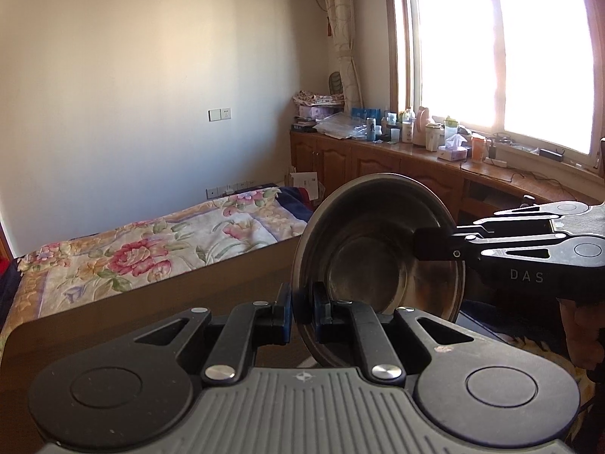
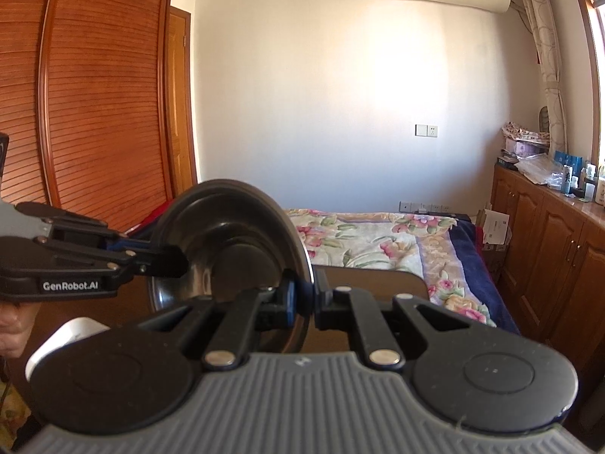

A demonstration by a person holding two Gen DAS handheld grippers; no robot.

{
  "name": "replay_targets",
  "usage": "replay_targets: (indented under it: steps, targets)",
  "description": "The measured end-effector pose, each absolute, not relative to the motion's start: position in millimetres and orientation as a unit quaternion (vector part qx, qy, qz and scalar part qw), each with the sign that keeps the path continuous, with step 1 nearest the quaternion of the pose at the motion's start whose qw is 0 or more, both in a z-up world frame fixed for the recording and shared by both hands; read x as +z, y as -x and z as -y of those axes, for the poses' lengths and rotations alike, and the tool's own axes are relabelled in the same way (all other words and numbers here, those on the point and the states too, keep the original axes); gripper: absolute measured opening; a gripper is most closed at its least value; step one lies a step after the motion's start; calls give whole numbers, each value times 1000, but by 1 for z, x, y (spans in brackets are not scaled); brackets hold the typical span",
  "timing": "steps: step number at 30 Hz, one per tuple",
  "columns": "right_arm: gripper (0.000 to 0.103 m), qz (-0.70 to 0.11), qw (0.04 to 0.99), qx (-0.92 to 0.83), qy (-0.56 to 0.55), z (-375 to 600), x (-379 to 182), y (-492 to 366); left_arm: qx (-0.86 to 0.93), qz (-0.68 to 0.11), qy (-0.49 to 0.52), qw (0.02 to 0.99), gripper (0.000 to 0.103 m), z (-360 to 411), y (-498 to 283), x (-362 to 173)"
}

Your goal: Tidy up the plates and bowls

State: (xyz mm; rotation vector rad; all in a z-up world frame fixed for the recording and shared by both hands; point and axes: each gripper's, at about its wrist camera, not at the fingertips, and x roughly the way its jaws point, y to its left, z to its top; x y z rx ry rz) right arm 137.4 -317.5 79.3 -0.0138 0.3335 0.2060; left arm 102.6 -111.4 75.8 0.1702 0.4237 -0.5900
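A steel bowl [image 1: 372,246] with a wide flat rim is held up in the air on edge, between both grippers. In the left wrist view my left gripper [image 1: 301,306] is shut on the bowl's lower left rim. My right gripper [image 1: 431,244] comes in from the right and is shut on the opposite rim. In the right wrist view the same bowl [image 2: 234,242] looks dark; my right gripper [image 2: 304,297] pinches its right rim, and my left gripper [image 2: 170,261] clamps the left rim.
A bed with a floral cover [image 1: 159,242] and a wooden footboard [image 1: 211,291] lies ahead. Wooden cabinets [image 1: 378,159] crowded with bottles and boxes run under the window. A slatted wardrobe [image 2: 94,94] stands left. A white object [image 2: 64,340] and a hand [image 2: 11,325] sit low left.
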Motion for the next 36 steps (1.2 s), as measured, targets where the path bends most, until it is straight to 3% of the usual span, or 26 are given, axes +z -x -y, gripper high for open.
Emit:
replay_targets:
  steps: [16,36]
  targets:
    - [11,-217,968,126,-13,295,35,-118,-276,-262,-68,922,12,90,-77,21]
    - [13,-244,960,131,-52,294,12,-118,-272,-285,-64,917,12,93,-82,6]
